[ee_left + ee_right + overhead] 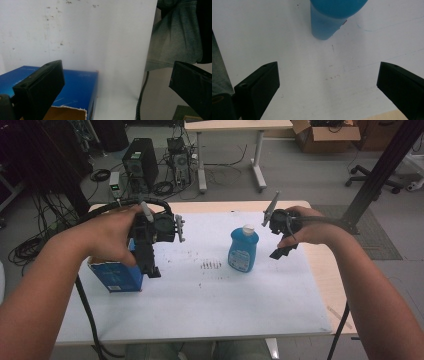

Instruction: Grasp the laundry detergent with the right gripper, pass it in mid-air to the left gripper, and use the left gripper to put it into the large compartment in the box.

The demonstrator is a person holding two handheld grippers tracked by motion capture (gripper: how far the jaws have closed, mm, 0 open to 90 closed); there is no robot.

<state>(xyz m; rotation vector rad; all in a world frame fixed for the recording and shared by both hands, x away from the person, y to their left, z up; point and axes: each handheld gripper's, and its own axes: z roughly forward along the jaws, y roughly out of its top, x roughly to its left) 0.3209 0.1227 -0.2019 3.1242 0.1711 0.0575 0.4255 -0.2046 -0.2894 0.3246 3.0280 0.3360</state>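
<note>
Left gripper [150,265]: hovering wide open over the blue box [117,276]; risking knocking it over
Right gripper [282,251]: spread wide beside the blue bottle [243,249]; risking tipping it

In the high view the left hand [107,237] and the left gripper [150,265] cover the top and far side of the blue box [117,277], and the print on its label is too small to read. In the left gripper view the bottom edge cuts off that box [75,85]. In the right gripper view the top edge cuts off the blue bottle [329,17], so its cap is out of frame. The bottle's label [242,256] is too small to read in the high view.
</note>
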